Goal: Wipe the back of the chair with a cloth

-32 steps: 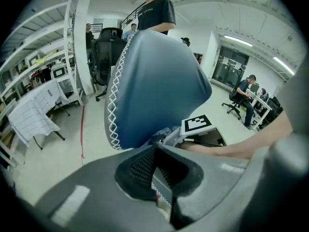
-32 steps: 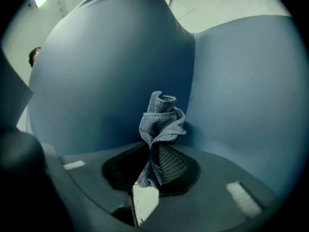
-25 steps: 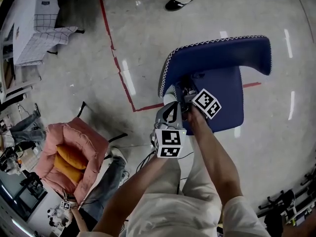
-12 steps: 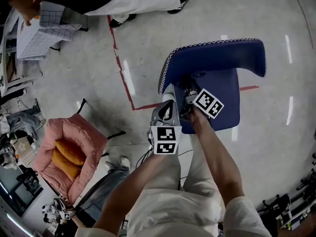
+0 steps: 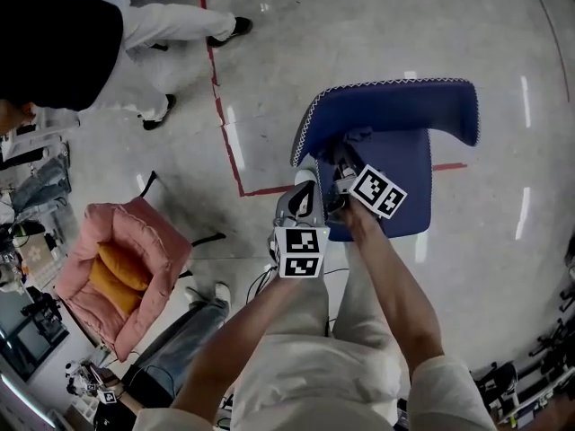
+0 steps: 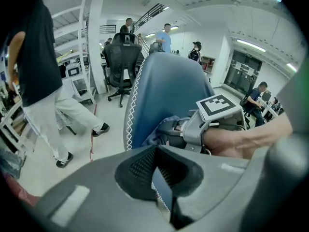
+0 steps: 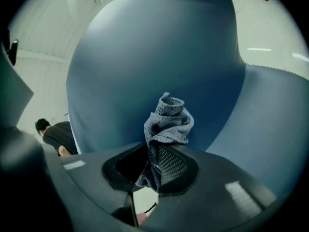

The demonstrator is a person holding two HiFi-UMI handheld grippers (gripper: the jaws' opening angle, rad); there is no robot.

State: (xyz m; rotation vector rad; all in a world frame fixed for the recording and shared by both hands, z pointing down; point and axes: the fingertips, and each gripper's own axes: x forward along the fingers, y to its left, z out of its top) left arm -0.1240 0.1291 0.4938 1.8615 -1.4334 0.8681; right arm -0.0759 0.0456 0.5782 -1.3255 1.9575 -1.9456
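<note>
The blue chair stands in the head view with its curved back (image 5: 386,106) above the seat (image 5: 404,187). My right gripper (image 5: 348,155) is shut on a bunched grey cloth (image 7: 166,122), held close to the inner face of the chair back (image 7: 154,57); contact is not clear. The cloth (image 6: 161,129) also shows in the left gripper view, in front of the back (image 6: 164,91). My left gripper (image 6: 157,178) is shut on the chair's white-stitched left edge (image 6: 161,195), low beside the seat (image 5: 305,182).
A person in a black top and white trousers (image 5: 135,34) stands at the upper left, close to the red floor tape (image 5: 229,142). A pink armchair with orange cushions (image 5: 126,268) sits at the lower left. A black office chair (image 6: 120,57) stands farther back.
The person in white trousers has walked leftwards across the top, and a black top now fills the upper left corner. Both grippers and the chair have hardly moved.
</note>
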